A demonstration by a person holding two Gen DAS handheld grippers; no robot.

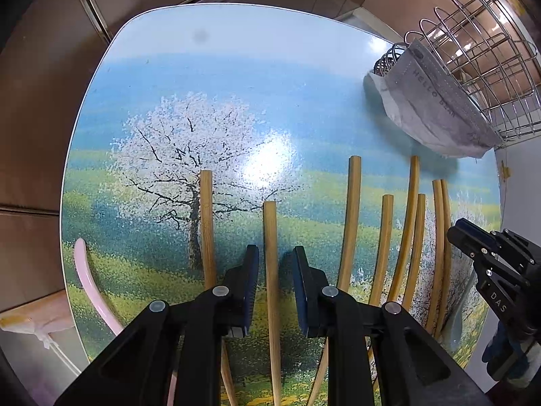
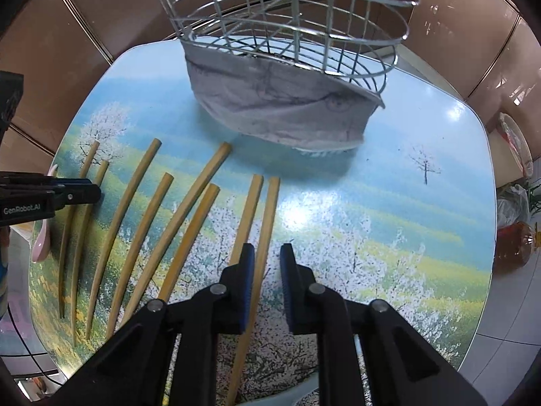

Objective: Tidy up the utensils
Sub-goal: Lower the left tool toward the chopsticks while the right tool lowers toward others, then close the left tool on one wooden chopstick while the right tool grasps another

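Several bamboo chopsticks lie side by side on a table (image 1: 236, 84) painted with a landscape. My left gripper (image 1: 275, 260) points down over one chopstick (image 1: 270, 226). That chopstick runs between the jaws with a gap on each side, so the gripper is open. My right gripper (image 2: 267, 253) straddles the rightmost chopstick (image 2: 270, 209), which lies close to the left finger with space on the other side; its jaws are narrow but open. Each gripper also shows at the edge of the other's view: the right gripper (image 1: 454, 233) and the left gripper (image 2: 96, 193).
A wire basket (image 2: 294, 17) stands at the table's far side with a grey face mask (image 2: 280, 108) draped on its front. A pink spoon (image 1: 88, 277) lies at the left edge and a pale spoon (image 1: 454, 324) at the right. A bottle (image 2: 517, 240) and bags sit on the floor.
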